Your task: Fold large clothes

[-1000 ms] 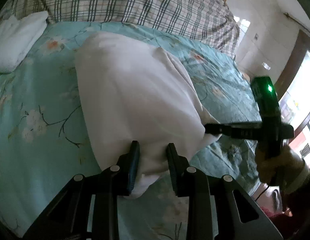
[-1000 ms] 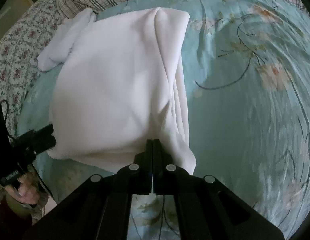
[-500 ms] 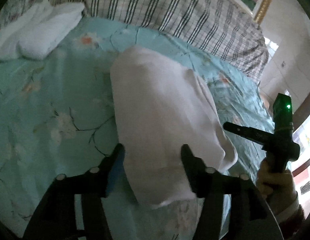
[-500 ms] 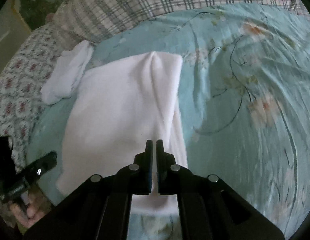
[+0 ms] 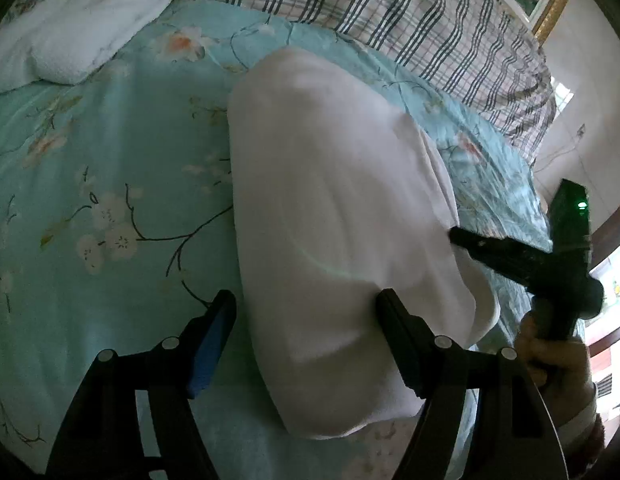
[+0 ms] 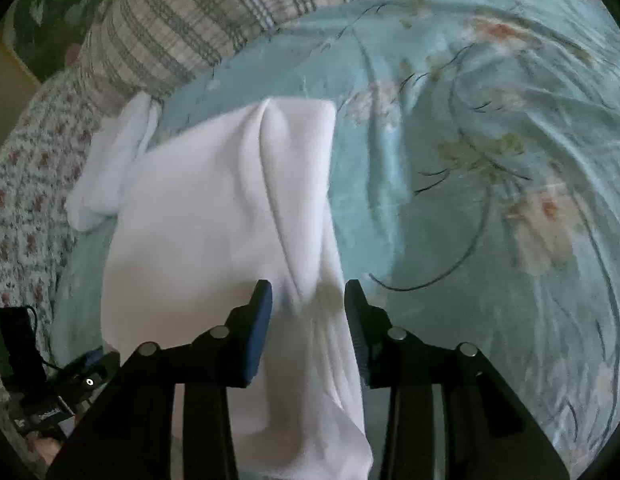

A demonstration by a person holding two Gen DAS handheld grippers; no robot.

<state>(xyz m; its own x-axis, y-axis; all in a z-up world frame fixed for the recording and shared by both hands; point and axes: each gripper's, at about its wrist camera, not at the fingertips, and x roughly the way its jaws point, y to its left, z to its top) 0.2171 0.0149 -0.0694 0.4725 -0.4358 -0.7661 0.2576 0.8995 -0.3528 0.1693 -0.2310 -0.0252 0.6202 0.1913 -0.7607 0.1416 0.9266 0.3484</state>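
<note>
Both grippers have just let go. A moment ago the right gripper (image 6: 308, 320) was pinched tight on the near edge of the white cloth (image 6: 214, 248), and now its two fingers stand apart with the cloth lying loose between them. The left gripper (image 5: 306, 344) was closing in on the cloth a second ago, and now its fingers are spread wide on either side of the cloth's near end, not squeezing it. So the cloth has been put down. It looks like this fold is done, and the hands are free for the next fold or for a new piece. The cloth lies flat on the blue flowery bed (image 5: 90, 160), folded into a long shape, with one end near the grippers and the far end pointing at the checked pillow (image 5: 389, 12). It has one soft ridge running along it. Now the count: one white cloth being folded, one more white bundle (image 5: 74, 32) lying to the left of the cloth, up by the pillow, one checked pillow, one bed, and two grippers. In the left view the right gripper sits at the right side of the cloth.
</note>
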